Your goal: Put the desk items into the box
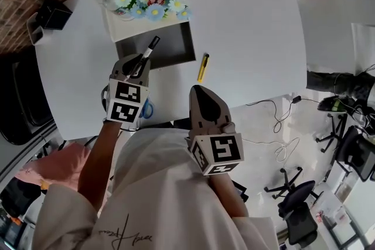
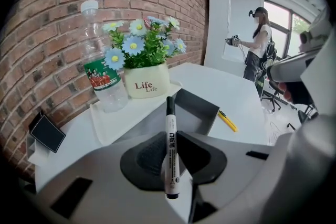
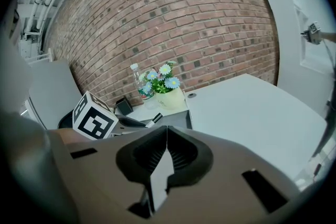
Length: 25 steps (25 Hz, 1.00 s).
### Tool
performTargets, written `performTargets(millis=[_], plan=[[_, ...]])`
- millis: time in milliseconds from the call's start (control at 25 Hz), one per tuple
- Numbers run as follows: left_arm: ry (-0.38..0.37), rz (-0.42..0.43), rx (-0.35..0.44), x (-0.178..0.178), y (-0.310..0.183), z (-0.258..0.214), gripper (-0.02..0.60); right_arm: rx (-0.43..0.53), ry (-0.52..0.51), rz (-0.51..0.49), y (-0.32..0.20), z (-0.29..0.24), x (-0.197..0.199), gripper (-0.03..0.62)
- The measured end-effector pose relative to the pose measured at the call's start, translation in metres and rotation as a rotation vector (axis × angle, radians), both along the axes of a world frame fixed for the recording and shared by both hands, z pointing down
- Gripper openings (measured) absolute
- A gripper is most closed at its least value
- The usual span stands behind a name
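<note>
The white surface [image 1: 252, 26] carries the open grey box [image 1: 170, 47]. What shows of the box's inside looks bare, so I judge the packing barely begun. My left hand-held gripper [image 1: 139, 67] hovers at the box's near edge, its jaws clamped on a black-and-white marker [image 1: 147, 53] whose tip points over the box; that one looks ready to go in. My right hand-held gripper [image 1: 197, 92] hangs on my side of the box, jaws pressed together on nothing. A yellow pen-like item [image 1: 203, 67] lies just right of the box, not yet collected.
</note>
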<state>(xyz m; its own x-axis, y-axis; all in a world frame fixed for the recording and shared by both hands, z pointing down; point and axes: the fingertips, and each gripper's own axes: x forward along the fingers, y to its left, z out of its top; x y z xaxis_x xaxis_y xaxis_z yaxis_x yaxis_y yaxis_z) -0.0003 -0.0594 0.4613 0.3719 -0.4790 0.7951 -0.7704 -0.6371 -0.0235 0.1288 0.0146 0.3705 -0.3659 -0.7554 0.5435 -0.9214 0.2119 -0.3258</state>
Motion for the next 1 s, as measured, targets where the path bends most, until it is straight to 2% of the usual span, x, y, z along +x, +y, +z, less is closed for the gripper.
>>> performTargets(millis=[400, 1000], plan=[[-0.058, 0.072, -0.006, 0.016, -0.014, 0.014, 0.069, -0.02, -0.006, 0.029, -0.006, 0.008, 0.018, 0.026], [-0.135, 0.101, -0.081, 0.03, -0.021, 0.04, 0.069, -0.046, -0.026, 0.039, -0.015, 0.016, 0.038, 0.026]])
